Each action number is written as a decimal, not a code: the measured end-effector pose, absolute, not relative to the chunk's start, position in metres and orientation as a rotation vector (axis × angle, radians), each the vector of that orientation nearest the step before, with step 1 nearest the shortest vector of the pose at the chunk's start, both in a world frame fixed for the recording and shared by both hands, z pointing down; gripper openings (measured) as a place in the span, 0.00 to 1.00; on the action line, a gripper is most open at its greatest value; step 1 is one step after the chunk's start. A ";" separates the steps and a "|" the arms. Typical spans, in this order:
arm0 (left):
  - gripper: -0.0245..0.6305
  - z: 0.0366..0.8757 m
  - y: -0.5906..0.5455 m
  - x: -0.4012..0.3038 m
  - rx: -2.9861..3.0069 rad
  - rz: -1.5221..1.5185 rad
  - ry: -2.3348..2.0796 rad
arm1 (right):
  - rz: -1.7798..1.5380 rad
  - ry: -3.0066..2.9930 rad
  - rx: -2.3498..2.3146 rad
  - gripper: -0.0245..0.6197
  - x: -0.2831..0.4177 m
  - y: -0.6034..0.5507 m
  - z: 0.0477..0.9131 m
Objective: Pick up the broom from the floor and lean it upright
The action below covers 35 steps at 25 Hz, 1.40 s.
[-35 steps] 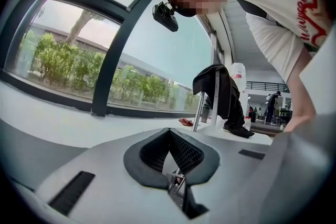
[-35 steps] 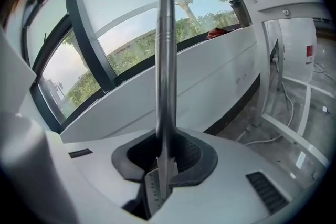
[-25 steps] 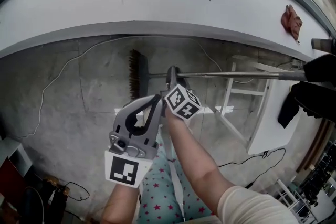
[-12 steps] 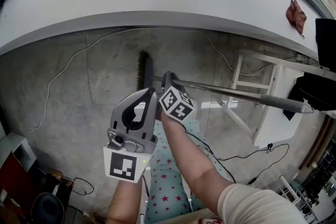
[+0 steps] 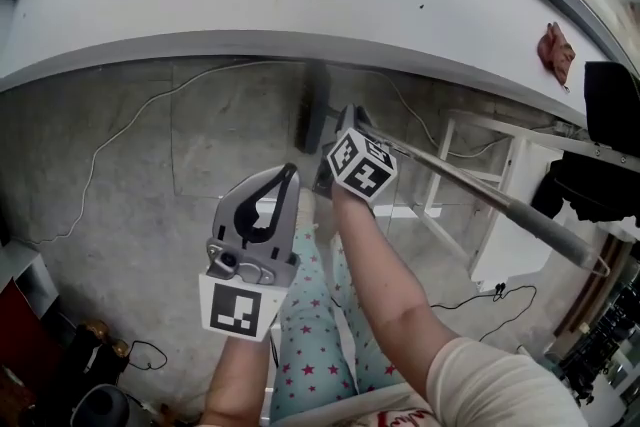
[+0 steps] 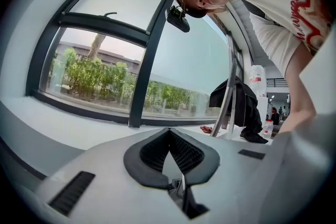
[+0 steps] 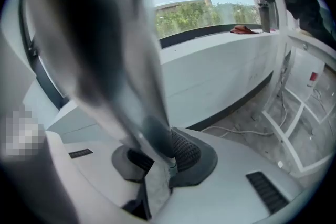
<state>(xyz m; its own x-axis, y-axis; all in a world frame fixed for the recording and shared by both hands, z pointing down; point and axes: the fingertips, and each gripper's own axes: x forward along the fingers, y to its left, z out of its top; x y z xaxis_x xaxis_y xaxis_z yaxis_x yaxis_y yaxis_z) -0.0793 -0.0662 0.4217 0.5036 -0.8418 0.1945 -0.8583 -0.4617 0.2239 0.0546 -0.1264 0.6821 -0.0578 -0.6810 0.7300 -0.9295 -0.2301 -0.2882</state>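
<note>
The right tongs (image 7: 164, 150) are clenched on the broom (image 5: 500, 205), gripped on the handle near its head end. The brush head (image 5: 314, 110) is seen just beyond the tips, low against the concrete floor (image 5: 130, 205); contact cannot be told. The handle is slanted back past these tongs, to their right. The left tongs (image 6: 169, 134) are clenched with the 2 pads together and nothing held, just left of the right tongs and apart from the broom.

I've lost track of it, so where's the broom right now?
Head view, centre: the broom is clamped in the right gripper, brush end by the white ledge, handle slanting lower right.
</note>
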 end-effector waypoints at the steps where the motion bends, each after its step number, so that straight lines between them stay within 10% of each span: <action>1: 0.06 0.420 -0.067 -0.081 2.457 0.077 -1.434 | 1.138 -1.739 1.892 0.16 0.053 -0.133 0.678; 35: 0.06 0.437 -0.102 -0.112 2.376 0.058 -1.473 | 0.640 -1.716 1.424 0.16 0.039 -0.226 0.712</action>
